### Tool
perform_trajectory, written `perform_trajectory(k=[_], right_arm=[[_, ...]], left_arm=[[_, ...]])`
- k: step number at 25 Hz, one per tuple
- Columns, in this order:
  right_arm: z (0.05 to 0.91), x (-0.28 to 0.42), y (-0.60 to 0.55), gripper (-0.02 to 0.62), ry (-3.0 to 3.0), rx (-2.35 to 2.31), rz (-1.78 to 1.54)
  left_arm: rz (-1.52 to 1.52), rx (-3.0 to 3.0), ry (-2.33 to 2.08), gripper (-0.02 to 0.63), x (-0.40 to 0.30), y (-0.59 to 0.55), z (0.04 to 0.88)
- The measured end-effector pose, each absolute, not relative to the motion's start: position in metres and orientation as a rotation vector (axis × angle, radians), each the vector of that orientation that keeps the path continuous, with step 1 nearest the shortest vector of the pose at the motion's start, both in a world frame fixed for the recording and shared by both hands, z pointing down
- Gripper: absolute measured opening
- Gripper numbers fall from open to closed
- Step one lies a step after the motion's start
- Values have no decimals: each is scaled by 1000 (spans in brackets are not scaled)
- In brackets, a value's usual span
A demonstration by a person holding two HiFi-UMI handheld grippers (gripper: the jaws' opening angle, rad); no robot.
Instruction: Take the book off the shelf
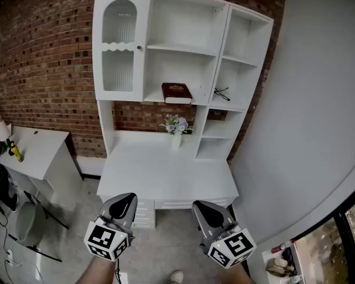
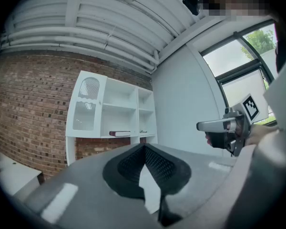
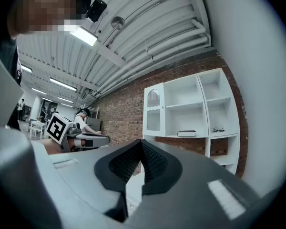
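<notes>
A dark red book point(image 1: 176, 92) lies flat on the middle shelf of a white shelf-and-desk unit point(image 1: 165, 170) against a brick wall. The same book shows small and far off in the left gripper view point(image 2: 119, 133) and the right gripper view point(image 3: 186, 134). My left gripper point(image 1: 123, 208) and right gripper point(image 1: 209, 213) hang low in front of the desk, side by side, well short of the book. Each has its jaws closed tip to tip with nothing between them point(image 2: 144, 149) point(image 3: 141, 144).
A vase of flowers point(image 1: 176, 126) stands on the desktop below the book. Glasses point(image 1: 222, 92) lie on the shelf to its right. A glass-door cabinet point(image 1: 119, 46) fills the upper left. A second white desk point(image 1: 38, 149) and a chair point(image 1: 29, 223) stand left; a grey wall point(image 1: 307, 99) stands right.
</notes>
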State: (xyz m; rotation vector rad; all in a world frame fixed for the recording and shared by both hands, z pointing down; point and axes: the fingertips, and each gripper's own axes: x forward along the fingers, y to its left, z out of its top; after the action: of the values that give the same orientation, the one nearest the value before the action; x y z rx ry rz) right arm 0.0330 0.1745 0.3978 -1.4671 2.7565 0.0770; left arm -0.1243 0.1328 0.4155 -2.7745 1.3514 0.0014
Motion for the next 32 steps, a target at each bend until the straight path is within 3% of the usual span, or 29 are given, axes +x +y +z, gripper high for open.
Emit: perform_trajectory(k=[23, 32], right_arm=[[402, 140, 60, 23, 2724, -1296, -99], [416, 125, 30, 23, 2728, -1237, -177]], left_arm=[[-91, -2725, 1478, 0, -49, 40, 432], [-154, -2719, 1551, 0, -72, 24, 448]])
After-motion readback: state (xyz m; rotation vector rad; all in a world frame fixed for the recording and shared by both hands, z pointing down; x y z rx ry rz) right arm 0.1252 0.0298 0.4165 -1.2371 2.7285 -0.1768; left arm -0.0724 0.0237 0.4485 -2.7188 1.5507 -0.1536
